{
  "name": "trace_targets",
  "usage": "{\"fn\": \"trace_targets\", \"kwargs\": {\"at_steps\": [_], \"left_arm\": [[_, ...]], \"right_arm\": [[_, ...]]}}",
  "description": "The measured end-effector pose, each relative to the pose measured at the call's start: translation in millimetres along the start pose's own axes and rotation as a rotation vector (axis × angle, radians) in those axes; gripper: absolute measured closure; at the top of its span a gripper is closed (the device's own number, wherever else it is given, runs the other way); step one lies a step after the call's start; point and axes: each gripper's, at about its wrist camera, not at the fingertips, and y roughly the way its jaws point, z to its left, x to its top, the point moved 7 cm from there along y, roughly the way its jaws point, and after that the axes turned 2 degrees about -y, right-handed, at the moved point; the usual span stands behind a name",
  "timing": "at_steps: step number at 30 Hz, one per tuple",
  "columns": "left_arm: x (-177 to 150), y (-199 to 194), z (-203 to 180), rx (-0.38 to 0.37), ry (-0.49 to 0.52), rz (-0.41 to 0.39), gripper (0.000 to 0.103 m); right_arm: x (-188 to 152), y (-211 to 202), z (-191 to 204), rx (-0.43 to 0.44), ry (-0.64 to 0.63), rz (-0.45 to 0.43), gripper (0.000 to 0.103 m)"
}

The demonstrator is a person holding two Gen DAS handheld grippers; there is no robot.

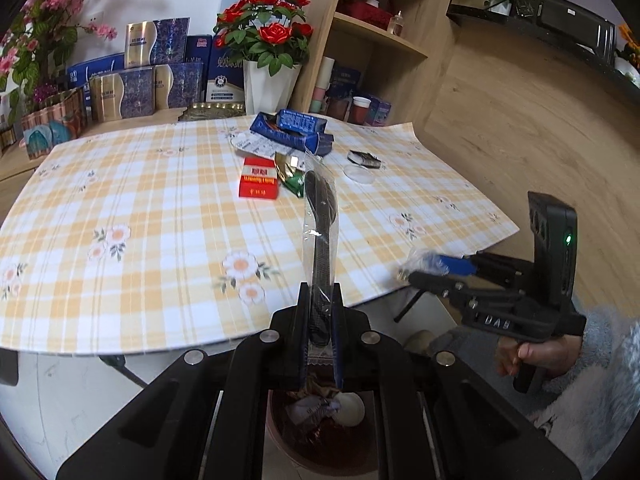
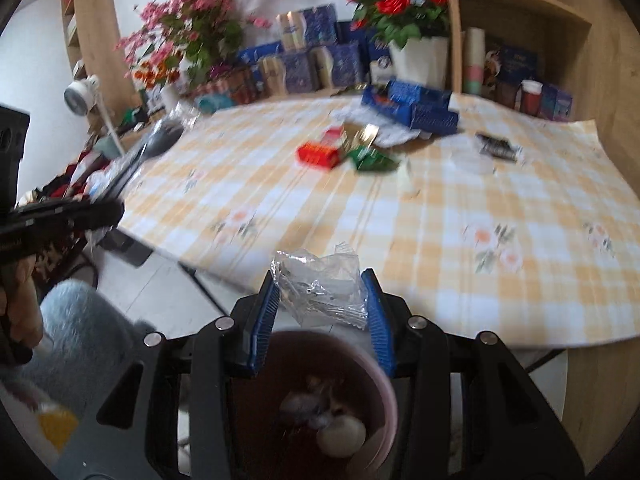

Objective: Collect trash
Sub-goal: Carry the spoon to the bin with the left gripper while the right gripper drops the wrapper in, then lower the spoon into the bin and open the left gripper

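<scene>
My left gripper point(image 1: 322, 296) is shut on a black plastic spoon in a clear wrapper point(image 1: 320, 216), which sticks up over the table's near edge. Below it stands a dark red bin point(image 1: 280, 436) with crumpled trash inside. My right gripper point(image 2: 320, 288) is shut on a crumpled clear plastic wrapper point(image 2: 320, 288), above the same bin point(image 2: 380, 392). In the left wrist view the right gripper point(image 1: 420, 270) shows at the right with the wrapper in it. More trash lies on the checked tablecloth point(image 1: 140, 208): a red box point(image 1: 258, 182), a green wrapper point(image 1: 294, 182), blue boxes point(image 1: 294, 128).
A small dark packet point(image 1: 364, 158) and a clear lid point(image 1: 359, 174) lie near the cloth's right side. Gift boxes, a white vase of red roses point(image 1: 268, 88) and pink flowers line the back. A wooden shelf point(image 1: 380, 44) stands at the back right. A fuzzy sleeve point(image 1: 600, 360) is at right.
</scene>
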Motion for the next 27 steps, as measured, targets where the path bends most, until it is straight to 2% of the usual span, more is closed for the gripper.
{"fn": "trace_targets", "kwargs": {"at_steps": [10,12,14,18,20,23,27], "left_arm": [[-14.9,-6.1,-2.3,-0.011,0.004,0.002,0.094],[-15.8,-5.6,-2.7,-0.015,0.004,0.005,0.094],[-17.4,-4.7,-3.6,-0.017,0.005,0.009,0.094],[-19.8,-2.8,-5.5,-0.022,0.016,0.015,0.094],[-21.6,-0.5,-8.2,-0.025,0.033,0.019,0.094],[-27.9,5.7,-11.2,-0.023,0.065,0.034,0.094],[-38.6,15.0,-12.8,-0.027,0.102,0.039,0.094]], "right_arm": [[-20.1,19.2,14.0,0.025,0.010,0.086,0.058],[-21.4,20.0,12.6,0.034,0.034,0.089,0.056],[-20.3,17.6,10.3,0.031,0.055,0.078,0.046],[-12.2,8.4,3.1,0.003,0.068,0.039,0.038],[-7.0,2.1,-3.2,-0.020,0.079,0.009,0.028],[1.1,-8.7,-15.3,-0.063,0.101,-0.035,0.018],[10.8,-23.2,-30.4,-0.103,0.130,-0.086,0.013]]}}
